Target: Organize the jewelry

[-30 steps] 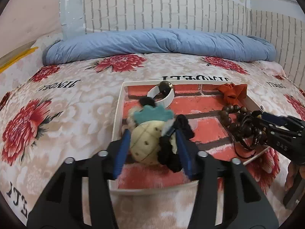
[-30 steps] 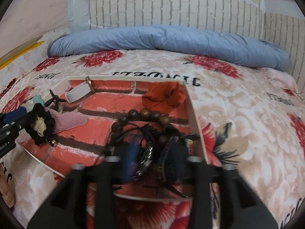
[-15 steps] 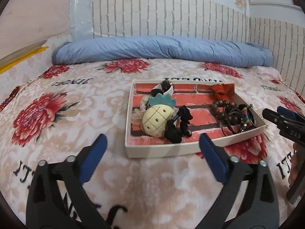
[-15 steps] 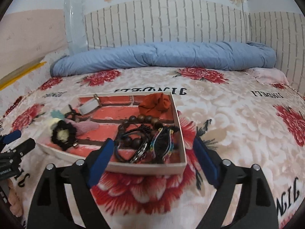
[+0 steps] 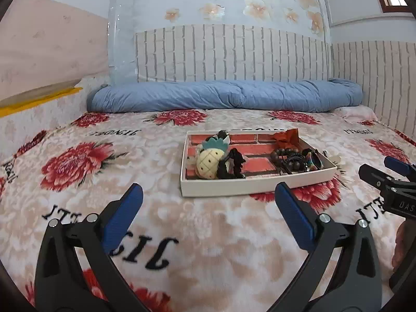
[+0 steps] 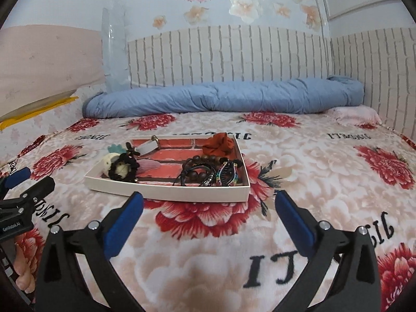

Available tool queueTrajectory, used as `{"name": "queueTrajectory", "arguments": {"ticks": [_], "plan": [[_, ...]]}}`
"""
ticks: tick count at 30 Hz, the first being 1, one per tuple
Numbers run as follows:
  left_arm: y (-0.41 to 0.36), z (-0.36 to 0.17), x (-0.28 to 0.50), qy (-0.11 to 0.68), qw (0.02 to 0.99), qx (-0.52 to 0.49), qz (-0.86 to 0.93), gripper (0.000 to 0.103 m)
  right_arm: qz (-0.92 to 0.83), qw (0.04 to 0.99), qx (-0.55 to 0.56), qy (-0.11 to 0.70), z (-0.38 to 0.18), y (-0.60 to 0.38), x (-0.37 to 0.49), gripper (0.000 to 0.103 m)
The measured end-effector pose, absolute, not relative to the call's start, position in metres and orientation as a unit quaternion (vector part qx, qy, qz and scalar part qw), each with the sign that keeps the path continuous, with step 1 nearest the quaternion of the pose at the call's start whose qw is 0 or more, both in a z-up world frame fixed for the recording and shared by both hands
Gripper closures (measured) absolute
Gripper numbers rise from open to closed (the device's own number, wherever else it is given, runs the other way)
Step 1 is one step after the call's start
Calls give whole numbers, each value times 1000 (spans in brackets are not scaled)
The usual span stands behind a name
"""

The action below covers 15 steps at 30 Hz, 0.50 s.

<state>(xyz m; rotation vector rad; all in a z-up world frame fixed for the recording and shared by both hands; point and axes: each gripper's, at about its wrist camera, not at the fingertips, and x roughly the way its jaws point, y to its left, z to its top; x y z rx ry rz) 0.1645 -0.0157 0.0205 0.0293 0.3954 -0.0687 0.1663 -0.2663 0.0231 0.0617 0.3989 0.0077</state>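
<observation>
A shallow white box (image 5: 249, 186) with a red brick-print floor lies on the flowered bedspread; it also shows in the right wrist view (image 6: 166, 191). Inside lie a pineapple plush (image 5: 208, 165), black hair ties (image 5: 232, 163), a wooden bead bracelet (image 5: 284, 154), a coloured clip (image 6: 228, 174), an orange bow (image 6: 218, 144) and a white strap (image 6: 147, 147). My left gripper (image 5: 208, 202) is open and empty, well back from the box's near side. My right gripper (image 6: 208, 206) is open and empty, just before the box's near edge.
A rolled blue quilt (image 5: 223, 98) lies along the head of the bed under a brick-pattern wall. A pink pillow (image 6: 356, 113) sits at the far right. The flowered blanket (image 5: 208, 247) spreads all around the box.
Both grippers let go of the items in the box, opened wide and pulled back and up from it. The pineapple plush and the bracelets now lie in the box.
</observation>
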Motion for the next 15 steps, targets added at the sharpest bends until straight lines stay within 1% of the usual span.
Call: {"name": "queueTrajectory", "arguments": {"ticks": [8, 15], "plan": [[-7, 21, 141, 169, 985, -4, -26, 5, 9, 982, 21, 186, 19, -262, 146, 4], [-12, 14, 136, 162, 986, 10, -25, 5, 32, 983, 8, 181, 10, -254, 141, 4]]}}
